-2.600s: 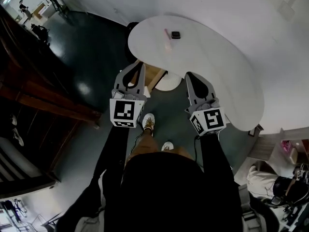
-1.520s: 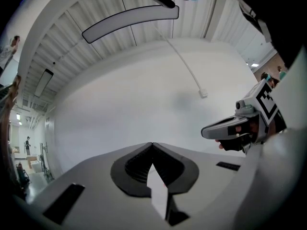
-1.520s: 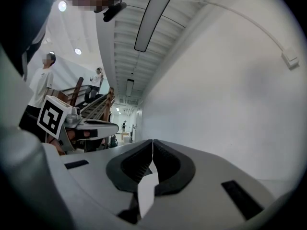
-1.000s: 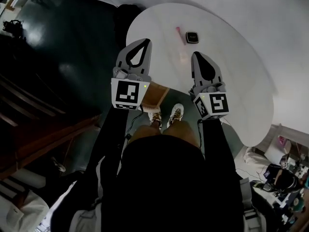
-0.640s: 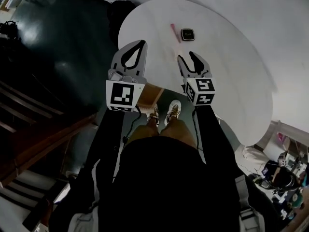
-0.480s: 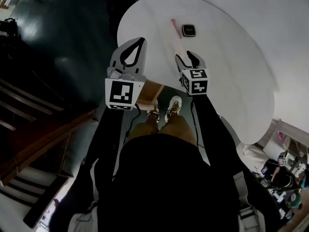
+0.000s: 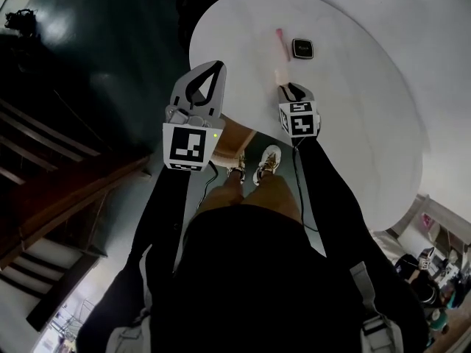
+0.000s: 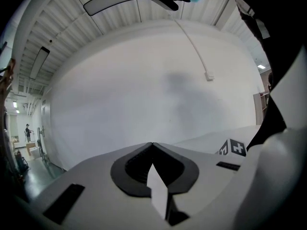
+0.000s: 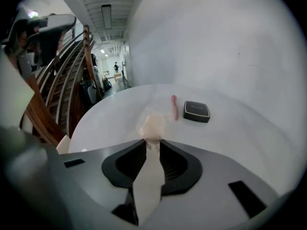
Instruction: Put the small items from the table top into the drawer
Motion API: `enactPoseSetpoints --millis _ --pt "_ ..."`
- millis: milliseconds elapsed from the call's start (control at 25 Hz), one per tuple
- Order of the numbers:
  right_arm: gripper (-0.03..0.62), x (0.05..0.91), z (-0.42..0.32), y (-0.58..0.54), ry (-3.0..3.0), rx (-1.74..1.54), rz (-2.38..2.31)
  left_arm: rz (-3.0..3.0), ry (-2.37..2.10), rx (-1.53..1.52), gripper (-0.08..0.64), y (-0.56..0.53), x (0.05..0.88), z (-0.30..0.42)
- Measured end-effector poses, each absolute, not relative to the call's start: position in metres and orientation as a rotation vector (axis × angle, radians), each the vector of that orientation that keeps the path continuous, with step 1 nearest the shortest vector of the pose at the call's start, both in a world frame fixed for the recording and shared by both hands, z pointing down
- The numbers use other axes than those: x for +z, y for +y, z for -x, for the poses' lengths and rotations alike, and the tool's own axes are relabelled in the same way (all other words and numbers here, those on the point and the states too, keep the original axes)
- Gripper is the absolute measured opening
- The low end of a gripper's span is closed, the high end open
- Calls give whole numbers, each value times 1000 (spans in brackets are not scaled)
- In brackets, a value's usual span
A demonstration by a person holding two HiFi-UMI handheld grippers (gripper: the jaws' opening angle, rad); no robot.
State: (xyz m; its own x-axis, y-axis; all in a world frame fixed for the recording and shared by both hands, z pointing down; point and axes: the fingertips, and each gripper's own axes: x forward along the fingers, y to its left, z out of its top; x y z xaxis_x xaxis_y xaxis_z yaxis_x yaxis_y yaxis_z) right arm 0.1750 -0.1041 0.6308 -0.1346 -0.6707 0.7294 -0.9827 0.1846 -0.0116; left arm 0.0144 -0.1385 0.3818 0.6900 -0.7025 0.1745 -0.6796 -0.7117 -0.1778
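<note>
**A:** How is the task going? What is the white table [image 7: 353,123] carrying?

**B:** It is carrying three small items, so I am judging that the work is only beginning. A brown wooden part [image 7: 235,134] is showing under the table edge, below and between the two grippers. It is probably the drawer, but I am not seeing inside it.

**A:** And what are the grippers doing?

**B:** The left gripper [image 8: 152,144] is hanging with its jaws together and nothing between them, off to the side of the items. The right gripper [image 9: 153,145] is pointing down at the table. Its jaws have just been closing, and the tips are pinching, as it looks, the near end of the pale item [image 9: 152,124].

**A:** Where are the other things lying?

**B:** The black case [image 9: 196,111] is lying beyond the right gripper's tips, a little to their right. The pink stick [image 9: 174,107] is lying just left of the case, past the pale item.

**A:** So what is remaining?

**B:** Nearly everything: lifting this first item, bringing it to the drawer, then the stick and the case.
</note>
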Motion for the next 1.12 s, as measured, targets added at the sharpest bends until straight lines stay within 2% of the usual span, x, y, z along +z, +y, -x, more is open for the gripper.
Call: enactPoseSetpoints --millis 240,840,1120 --pt "64 602 -175 -106 -1931 539 -1598 2786 1177 -336 15 -145 381 -5" --pt "63 396 -170 -104 -2156 125 -1930 2737 1115 -142 15 -145 316 -13" --pt "63 333 -183 -79 -2192 -11 -2083 2752 1082 -47 15 -140 287 -20"
